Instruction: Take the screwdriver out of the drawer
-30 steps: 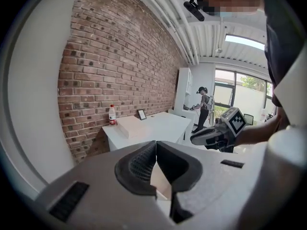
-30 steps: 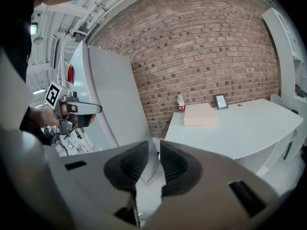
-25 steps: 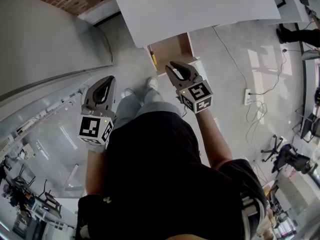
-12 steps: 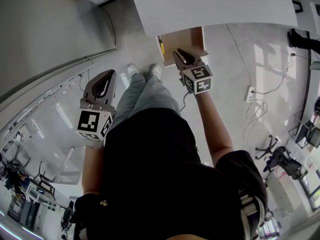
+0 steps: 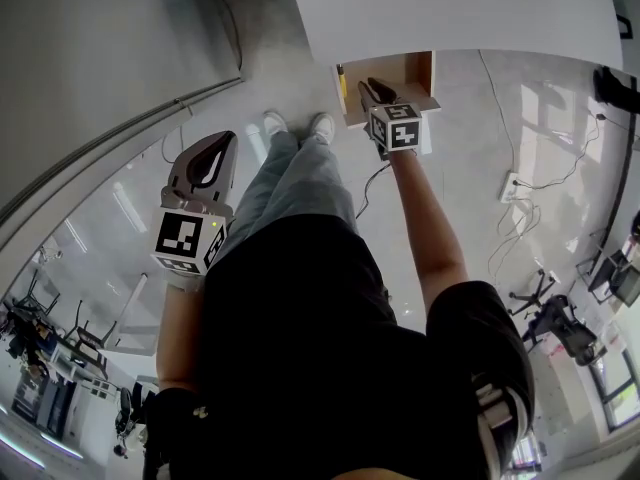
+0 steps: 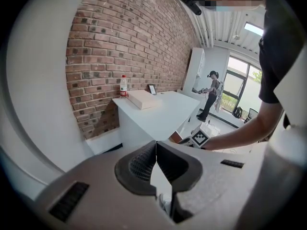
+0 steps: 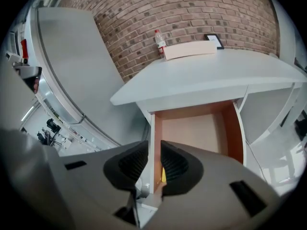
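The wooden drawer stands pulled out from under the white desk. A yellow-handled screwdriver lies along its left inner wall. My right gripper hangs over the drawer's front left part, jaws a narrow gap apart and holding nothing. In the right gripper view the drawer lies straight ahead. Its left wall runs through the gap of the right gripper, and a yellow bit of the screwdriver shows beside the right pad. My left gripper stays back by my left leg, shut and empty.
On the desk a flat box and a bottle stand by the brick wall. A power strip with cables lies on the floor to the right. A grey curved wall stands on the left. My shoes are just before the drawer.
My right gripper has reached forward from near my waist to over the open drawer. The left gripper has stayed by my left leg.
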Motion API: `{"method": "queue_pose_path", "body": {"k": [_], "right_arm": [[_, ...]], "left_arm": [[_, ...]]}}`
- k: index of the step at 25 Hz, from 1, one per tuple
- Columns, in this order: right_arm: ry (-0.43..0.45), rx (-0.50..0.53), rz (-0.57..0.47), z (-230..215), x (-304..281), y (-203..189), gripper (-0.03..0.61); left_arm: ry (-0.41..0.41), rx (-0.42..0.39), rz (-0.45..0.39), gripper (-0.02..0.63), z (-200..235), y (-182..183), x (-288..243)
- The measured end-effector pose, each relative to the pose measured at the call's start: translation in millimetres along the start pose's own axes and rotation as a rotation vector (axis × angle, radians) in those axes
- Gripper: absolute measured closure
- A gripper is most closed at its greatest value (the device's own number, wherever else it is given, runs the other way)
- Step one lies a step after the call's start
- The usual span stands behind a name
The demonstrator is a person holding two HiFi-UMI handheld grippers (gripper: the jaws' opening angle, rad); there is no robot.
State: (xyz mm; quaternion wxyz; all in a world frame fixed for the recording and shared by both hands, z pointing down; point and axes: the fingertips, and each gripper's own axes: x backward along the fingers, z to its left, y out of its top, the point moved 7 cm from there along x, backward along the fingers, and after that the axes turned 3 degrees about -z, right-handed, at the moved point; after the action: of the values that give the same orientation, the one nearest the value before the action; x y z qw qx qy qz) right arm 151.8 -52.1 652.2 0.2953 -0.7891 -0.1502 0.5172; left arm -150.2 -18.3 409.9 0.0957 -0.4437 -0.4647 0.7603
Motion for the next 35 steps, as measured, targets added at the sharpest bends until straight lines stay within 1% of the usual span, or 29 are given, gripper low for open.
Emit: {"method": "queue_pose_path", "body": {"k": [5,9,12,18,23,31,35], "right_arm": [[-0.038,0.007,0.063,-19,-44,-22,0.505],[-0.048,0.018,0.067,-28,-75,-29,0.505],[-0.045,0.025,0.075,-30,-98,-35,0.505],[-0.023,0.053,0.145,-38,-141,-57,0.497],[-0.012,0.052,0.185,-44,-162,-69,0.488],[0.001,0.049,0.214,-47,-184,-81,0.482],[0.006,0.048,0.229,-50,-192,-85,0.491]], "left_arm": [[-0.007,0.016,0.034,0.609,9,-14,-7],[-0.020,0.025,0.054,0.609,15,-23,-15],[-0.027,0.044,0.073,0.609,19,-34,-19],[-0.037,0.054,0.121,0.609,23,-55,-23],[-0.019,0.069,0.140,0.609,29,-67,-26],[0.019,0.051,0.186,0.609,25,-81,-25],[0.037,0.056,0.202,0.609,24,-88,-24]]}}
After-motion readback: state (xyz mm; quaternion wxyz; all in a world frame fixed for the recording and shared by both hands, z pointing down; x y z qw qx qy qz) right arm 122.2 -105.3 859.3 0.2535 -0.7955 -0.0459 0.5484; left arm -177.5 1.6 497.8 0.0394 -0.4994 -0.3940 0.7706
